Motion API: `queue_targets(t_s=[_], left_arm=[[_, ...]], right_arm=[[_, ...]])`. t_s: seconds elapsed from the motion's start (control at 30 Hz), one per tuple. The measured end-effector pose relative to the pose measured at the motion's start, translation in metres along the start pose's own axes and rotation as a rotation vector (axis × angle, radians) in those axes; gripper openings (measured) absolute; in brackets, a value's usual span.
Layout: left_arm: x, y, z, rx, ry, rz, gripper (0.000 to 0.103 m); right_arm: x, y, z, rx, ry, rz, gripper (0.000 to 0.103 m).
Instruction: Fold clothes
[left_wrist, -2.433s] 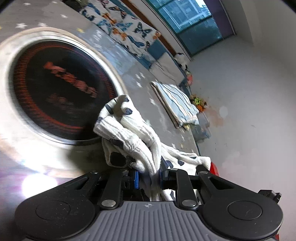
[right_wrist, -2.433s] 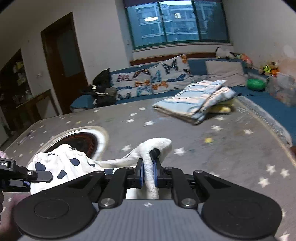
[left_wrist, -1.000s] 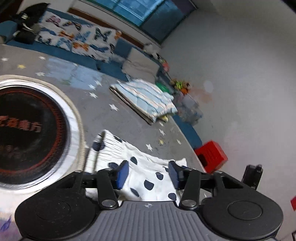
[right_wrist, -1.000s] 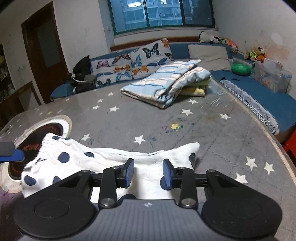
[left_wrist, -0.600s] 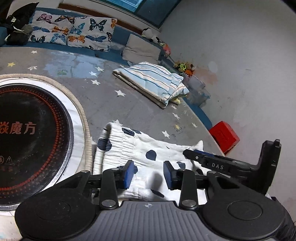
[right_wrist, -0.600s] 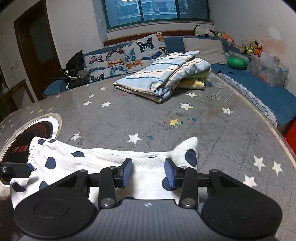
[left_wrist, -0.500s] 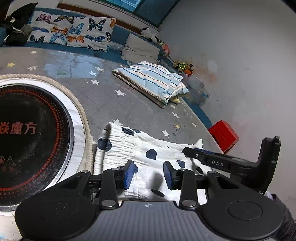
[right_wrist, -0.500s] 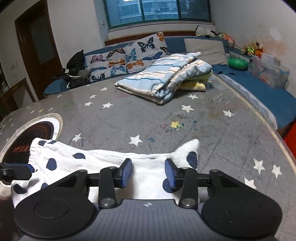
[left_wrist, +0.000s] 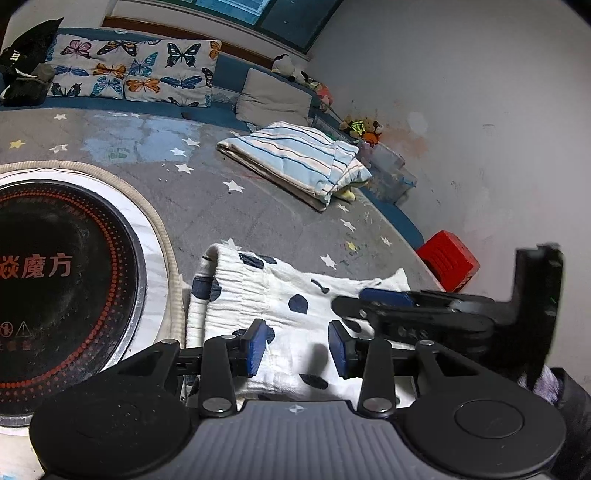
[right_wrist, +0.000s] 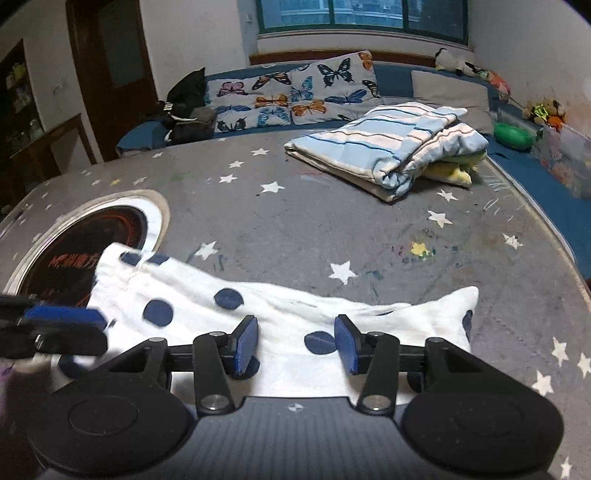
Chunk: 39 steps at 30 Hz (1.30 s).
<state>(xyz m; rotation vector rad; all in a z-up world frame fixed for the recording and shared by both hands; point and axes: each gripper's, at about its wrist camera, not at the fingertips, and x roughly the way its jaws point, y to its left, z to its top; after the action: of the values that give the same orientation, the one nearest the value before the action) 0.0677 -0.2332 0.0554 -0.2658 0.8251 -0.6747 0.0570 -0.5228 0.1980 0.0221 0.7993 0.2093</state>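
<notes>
Your left gripper (left_wrist: 297, 345) hangs released over the white dotted garment (left_wrist: 280, 295), its blue pads apart with cloth showing between them but not pinched. Your right gripper (right_wrist: 295, 341) has its jaws opening above the same garment, which lies between them ungripped. The garment lies spread flat on the grey star-patterned table (right_wrist: 332, 221), its gathered waistband end at about ten o'clock in the right wrist view, just beside the round black cooktop (left_wrist: 55, 280). From the left wrist view your right gripper enters at three o'clock, low over the garment's far end; contact there is hard to judge. A folded striped blanket (right_wrist: 388, 147) rests well apart at one o'clock.
</notes>
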Motion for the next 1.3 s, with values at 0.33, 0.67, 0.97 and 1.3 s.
queue_targets(t_s=[0.33,0.67,0.97,1.3], left_arm=[[0.0,-0.001,-0.001,0.007,-0.003,-0.003,0.049],[-0.002,-0.003,-0.006,0.033,-0.023,0.007,0.054],[-0.001,-0.005,-0.008,0.052,-0.033,0.013,0.063],[-0.006,-0.011,-0.011,0.068,-0.047,0.02,0.084]], right_arm=[[-0.026,0.001,0.001,0.004,-0.041,0.013,0.05],[-0.074,0.03,-0.049,-0.098,-0.082,0.044,0.054],[-0.097,0.033,-0.092,-0.095,-0.156,0.001,0.061],[-0.113,0.025,-0.117,-0.02,-0.204,-0.013,0.089]])
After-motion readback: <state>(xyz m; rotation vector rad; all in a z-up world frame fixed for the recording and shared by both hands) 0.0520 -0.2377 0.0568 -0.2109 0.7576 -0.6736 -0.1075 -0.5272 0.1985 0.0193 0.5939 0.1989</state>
